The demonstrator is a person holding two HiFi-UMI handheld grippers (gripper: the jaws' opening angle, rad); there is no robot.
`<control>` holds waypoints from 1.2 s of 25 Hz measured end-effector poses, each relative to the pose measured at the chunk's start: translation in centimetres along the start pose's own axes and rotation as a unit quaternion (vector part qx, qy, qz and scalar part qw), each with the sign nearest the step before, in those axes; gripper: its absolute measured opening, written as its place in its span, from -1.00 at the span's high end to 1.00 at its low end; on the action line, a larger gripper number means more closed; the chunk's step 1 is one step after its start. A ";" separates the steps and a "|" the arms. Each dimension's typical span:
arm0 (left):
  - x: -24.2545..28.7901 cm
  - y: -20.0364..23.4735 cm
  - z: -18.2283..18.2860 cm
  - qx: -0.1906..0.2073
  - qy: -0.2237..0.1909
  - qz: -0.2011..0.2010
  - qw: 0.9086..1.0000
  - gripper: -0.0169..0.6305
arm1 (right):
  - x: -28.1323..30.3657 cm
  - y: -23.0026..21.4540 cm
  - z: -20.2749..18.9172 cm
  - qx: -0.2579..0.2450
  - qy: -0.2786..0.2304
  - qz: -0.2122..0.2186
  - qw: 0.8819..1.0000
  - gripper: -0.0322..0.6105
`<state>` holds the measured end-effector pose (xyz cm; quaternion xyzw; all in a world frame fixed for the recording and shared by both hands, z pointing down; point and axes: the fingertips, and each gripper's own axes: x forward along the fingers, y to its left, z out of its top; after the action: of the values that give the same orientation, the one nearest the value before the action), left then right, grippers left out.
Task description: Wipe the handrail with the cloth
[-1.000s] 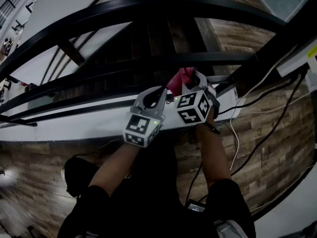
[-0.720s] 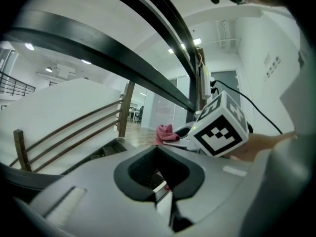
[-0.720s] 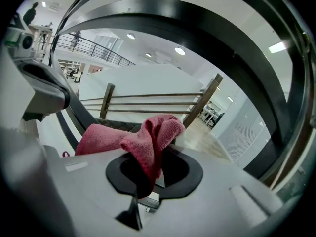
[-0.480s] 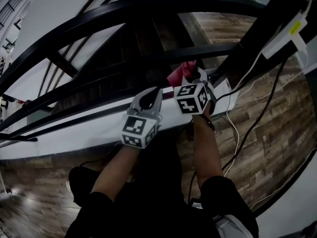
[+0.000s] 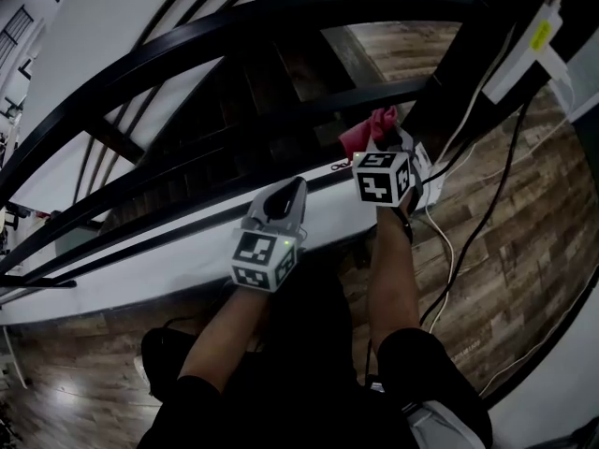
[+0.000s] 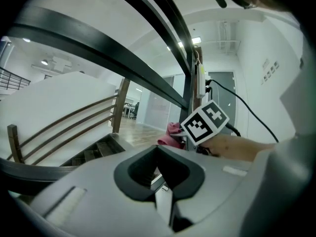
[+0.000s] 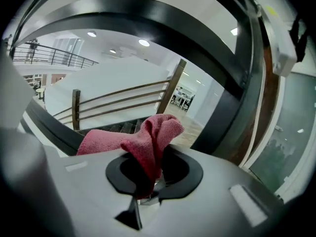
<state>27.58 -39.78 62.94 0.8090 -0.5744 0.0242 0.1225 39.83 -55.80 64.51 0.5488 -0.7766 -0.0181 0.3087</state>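
Jaws of my right gripper [image 7: 148,190] pinch the crumpled red cloth [image 7: 150,135], held far right beside the black metal handrail [image 5: 281,17] for wiping | my left gripper [image 6: 165,194]: jaws closed, empty, idle nearer left.

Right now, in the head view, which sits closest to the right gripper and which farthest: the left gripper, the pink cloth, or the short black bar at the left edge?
1. The cloth: pinched in the jaws of the right gripper, at its tip.
2. The left gripper: beside it, on its left.
3. The short black bar: far off at the picture's left edge.
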 end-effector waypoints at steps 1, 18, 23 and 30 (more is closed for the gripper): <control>0.0 0.0 -0.2 0.002 0.003 -0.001 1.000 0.95 | 0.1 -0.8 -0.3 0.008 0.001 -0.008 1.000 0.75; 0.4 -2.0 -1.2 0.010 0.021 -0.028 0.999 0.95 | 0.2 -4.2 -1.8 0.025 -0.010 -0.052 0.998 0.75; -0.2 -1.2 -1.3 0.008 0.020 -0.021 1.000 0.95 | -0.2 -4.7 -2.5 0.031 -0.009 -0.070 0.997 0.75; -1.4 -0.6 -0.9 0.012 0.014 -0.024 1.000 0.95 | -0.6 -4.9 -3.1 0.026 0.002 -0.094 0.995 0.75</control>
<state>27.76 -38.10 63.51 0.8236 -0.5527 0.0390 0.1212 45.61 -56.27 64.94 0.6276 -0.7209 -0.0256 0.2928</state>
